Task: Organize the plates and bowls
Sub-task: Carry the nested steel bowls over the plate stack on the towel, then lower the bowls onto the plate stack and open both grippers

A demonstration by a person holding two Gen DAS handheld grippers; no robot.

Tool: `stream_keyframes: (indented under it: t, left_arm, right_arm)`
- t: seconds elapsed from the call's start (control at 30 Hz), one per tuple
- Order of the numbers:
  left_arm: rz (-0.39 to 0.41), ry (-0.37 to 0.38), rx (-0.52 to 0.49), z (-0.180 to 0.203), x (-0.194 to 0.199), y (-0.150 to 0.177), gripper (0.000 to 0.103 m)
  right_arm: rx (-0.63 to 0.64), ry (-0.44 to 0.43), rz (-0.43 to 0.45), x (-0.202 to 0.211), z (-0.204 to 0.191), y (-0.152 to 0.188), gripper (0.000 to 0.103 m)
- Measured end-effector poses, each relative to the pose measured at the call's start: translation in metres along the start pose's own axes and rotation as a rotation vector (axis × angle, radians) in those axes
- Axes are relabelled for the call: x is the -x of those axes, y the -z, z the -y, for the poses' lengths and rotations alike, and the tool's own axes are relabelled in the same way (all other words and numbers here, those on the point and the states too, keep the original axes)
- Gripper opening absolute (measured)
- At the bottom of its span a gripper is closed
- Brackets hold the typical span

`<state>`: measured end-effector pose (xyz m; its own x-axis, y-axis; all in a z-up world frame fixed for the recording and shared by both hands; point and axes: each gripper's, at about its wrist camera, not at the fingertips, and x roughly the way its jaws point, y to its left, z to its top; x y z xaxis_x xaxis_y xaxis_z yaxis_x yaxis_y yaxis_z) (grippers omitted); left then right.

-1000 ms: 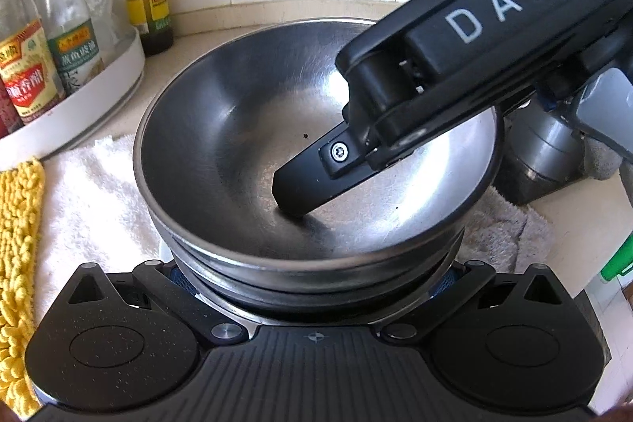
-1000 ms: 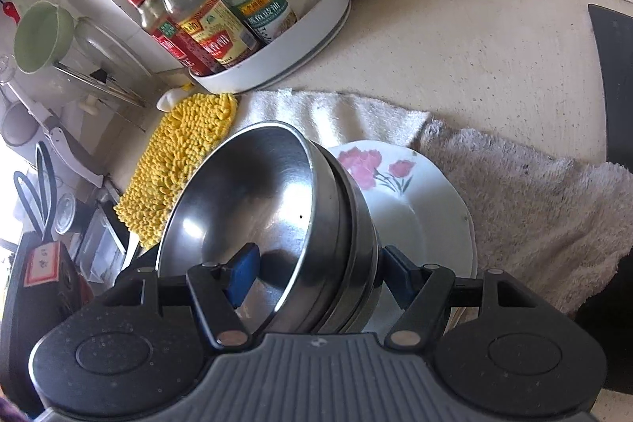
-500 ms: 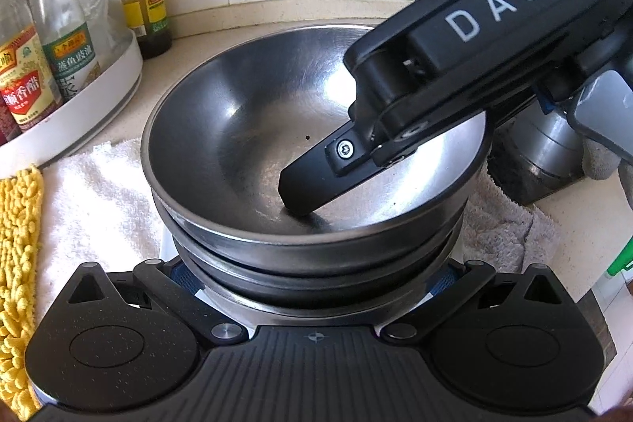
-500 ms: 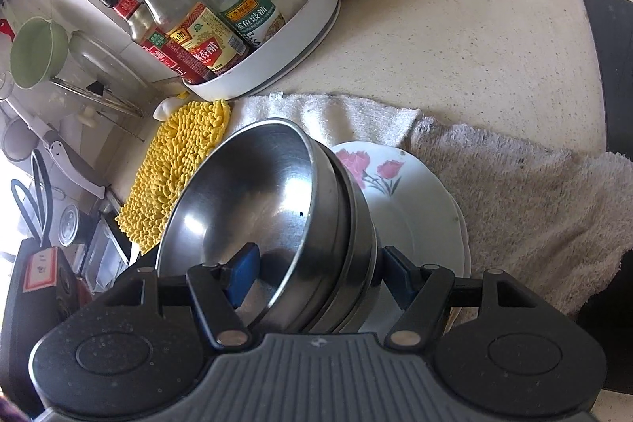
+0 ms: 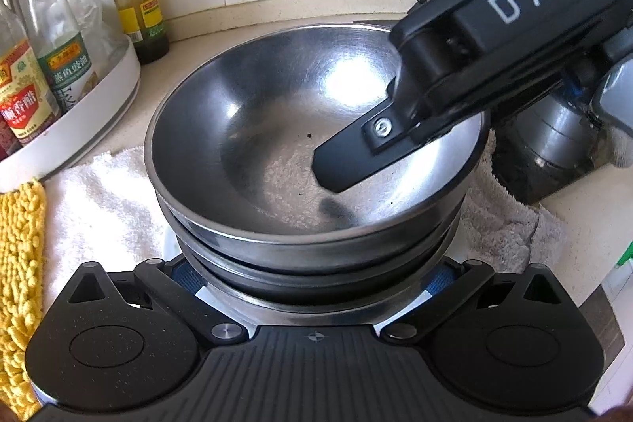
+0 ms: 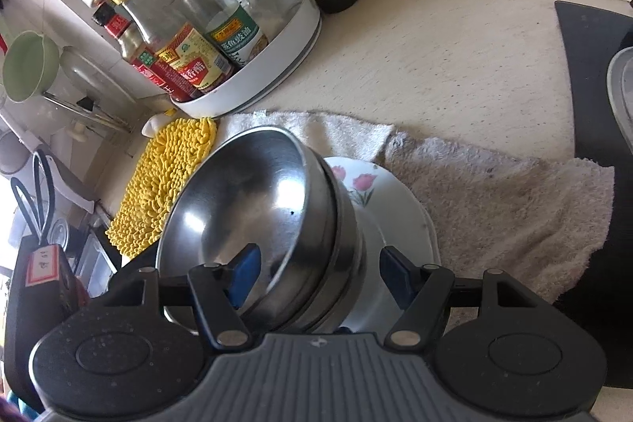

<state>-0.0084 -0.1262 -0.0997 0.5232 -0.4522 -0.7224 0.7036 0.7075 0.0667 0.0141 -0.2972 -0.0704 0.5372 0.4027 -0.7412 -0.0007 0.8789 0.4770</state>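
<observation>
**Spotter:** Where are the bowls?

**Me:** The steel bowls (image 6: pixel 257 224) sit nested and tilted on the flowered plate (image 6: pixel 399 220), which rests on the grey towel (image 6: pixel 494 200). My right gripper (image 6: pixel 320 273) straddles the stack's rim, jaws wide: one blue pad inside the top bowl, the other outside, neither clearly pressing, so I'd say nothing is gripped.

**Spotter:** And the left?

**Me:** The left gripper (image 5: pixel 312 275) flanks the stack's base, above the plate. Its pads are mostly hidden, so I cannot tell whether it holds.

**Spotter:** Advice?

**Me:** I'd close squarely on the rim, lift straight, and keep clear of the bottle tray (image 6: pixel 277 66) beyond the towel.
</observation>
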Motion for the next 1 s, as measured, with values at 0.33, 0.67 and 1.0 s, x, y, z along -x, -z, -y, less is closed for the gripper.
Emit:
stream_keyframes:
  t: [0.33,0.67,1.0]
  left_arm:
    - [-0.029,-0.038,-0.016,0.001,0.007,0.004,0.103]
    - [-0.065,-0.059,-0.041,0.002,0.012,0.006,0.103]
    - [-0.071,-0.047,-0.028,0.000,0.022,0.012,0.103]
  right_arm:
    - [-0.017,-0.013,0.034,0.008,0.003,0.001,0.088]
    - [-0.001,0.011,0.057,0.007,-0.001,0.005,0.089]
    - [-0.030,-0.038,0.081,0.012,0.004,0.008,0.089]
